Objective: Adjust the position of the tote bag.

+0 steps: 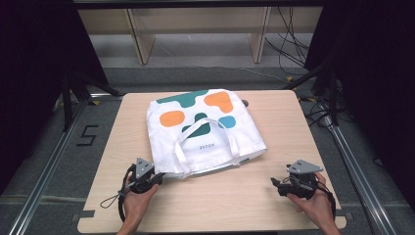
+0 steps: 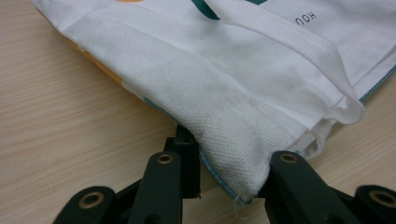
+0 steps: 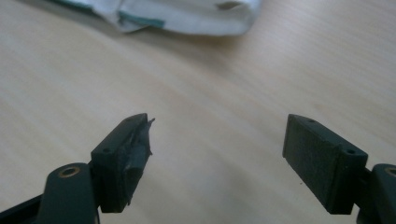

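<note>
Bag lies flat mid-table, handles toward the person. Left gripper jaws pinch its near-left corner: grip made, no lift or fold yet. Right gripper jaws wide open, empty, well short of the bag.

White fabric tote bag lies flat on the wooden table, around the middle and toward the far edge, turned slightly askew to the table's sides. Upper face carries teal, orange and light-blue blobs plus a short line of small dark lettering. Its two white handles loop over the bag's face, toward the near edge. The near left corner is a thick woven fold with teal edging along its underside, raised slightly off the table surface.
</note>
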